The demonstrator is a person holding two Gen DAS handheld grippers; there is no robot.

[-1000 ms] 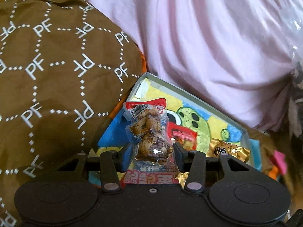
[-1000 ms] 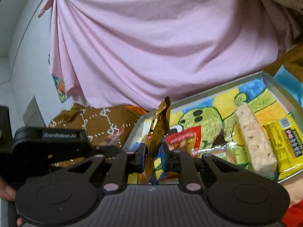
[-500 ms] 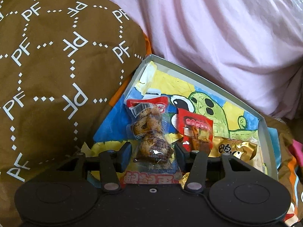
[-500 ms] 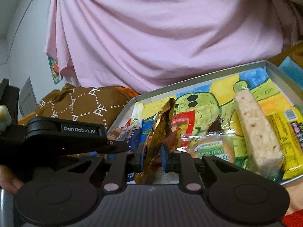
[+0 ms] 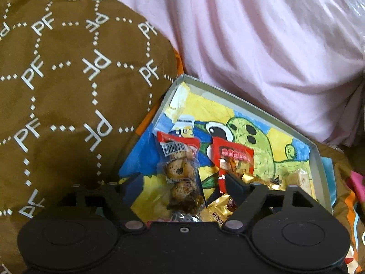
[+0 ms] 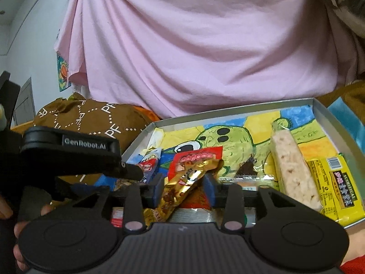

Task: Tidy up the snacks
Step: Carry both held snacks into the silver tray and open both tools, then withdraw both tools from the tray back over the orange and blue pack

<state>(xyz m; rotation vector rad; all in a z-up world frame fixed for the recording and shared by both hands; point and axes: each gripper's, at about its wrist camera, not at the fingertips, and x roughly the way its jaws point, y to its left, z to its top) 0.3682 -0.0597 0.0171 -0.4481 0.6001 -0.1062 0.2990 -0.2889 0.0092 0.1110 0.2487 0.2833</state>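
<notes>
Background: a pink draped cloth (image 5: 262, 45) fills the rear, with a brown fabric bundle printed with white "PF" lettering (image 5: 68, 80) to one side. Between them lies a shallow grey box lid with a cartoon-painted floor (image 5: 246, 105), which receives the snacks.

Change noted: 1 second ago both of my tools were clamped on packets. My left tool (image 5: 180, 187) has since spread wide and no longer grips; the clear packet of brown glazed pieces with a red header (image 5: 180, 173) now lies loose on the lid floor between its fingers. My right tool (image 6: 184, 185) has also parted; the crinkled gold foil packet (image 6: 187, 182) leans between its blue pads (image 6: 211, 186), and I cannot tell whether it is touching them. I judge both placements done or nearly so.

Pose: both tools sit low at the lid's near edge, pointing inward, side by side. Also in the lid: 1 red sachet (image 6: 194, 159), 1 pale puffed-rice bar (image 6: 294, 171), 1 yellow wrapped packet (image 6: 337, 187).
</notes>
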